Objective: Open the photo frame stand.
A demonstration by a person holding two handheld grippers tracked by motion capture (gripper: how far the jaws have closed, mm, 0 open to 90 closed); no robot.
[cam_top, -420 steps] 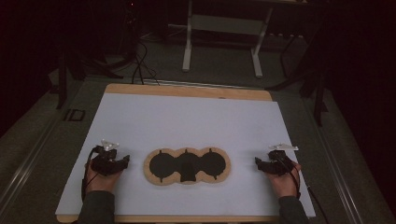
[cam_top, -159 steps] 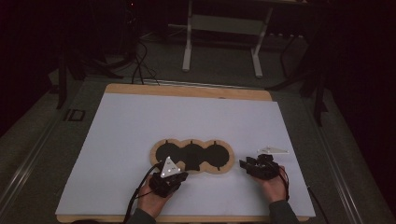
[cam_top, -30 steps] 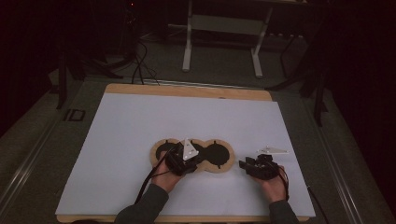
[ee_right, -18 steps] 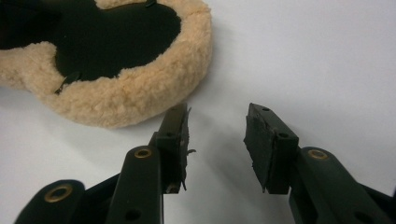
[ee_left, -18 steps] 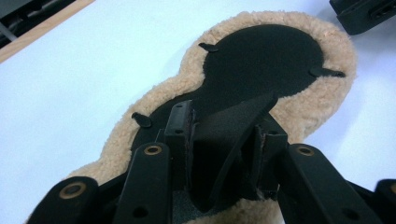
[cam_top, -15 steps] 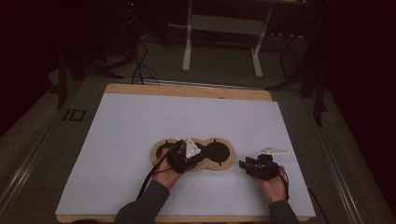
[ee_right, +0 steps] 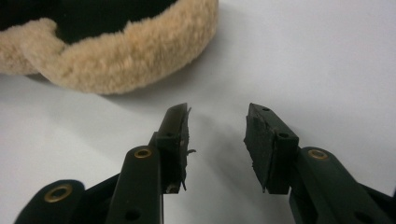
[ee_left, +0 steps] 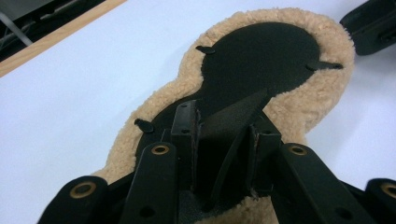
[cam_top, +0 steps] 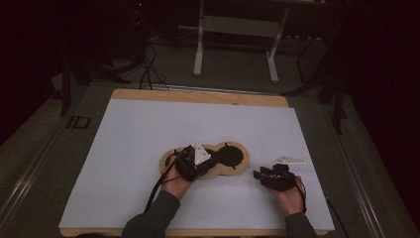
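Near the front edge of the white-covered table (cam_top: 138, 134), the tan fleece-rimmed, three-lobed black mat (ee_left: 261, 60) lies flat while the left hand-held gripper (ee_left: 219, 135) pinches a raised black flap (ee_left: 229, 122) at its middle, and the right hand-held gripper (ee_right: 217, 133) rests beside it, jaws spread.

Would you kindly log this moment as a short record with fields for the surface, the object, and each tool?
surface: white sheet over a wooden table
object: tan fleece-edged piece with black three-lobed middle, lying flat
left tool: over the piece's middle lobe, shut on a raised black flap
right tool: open, on the bare sheet beside the piece's right end, apart from it
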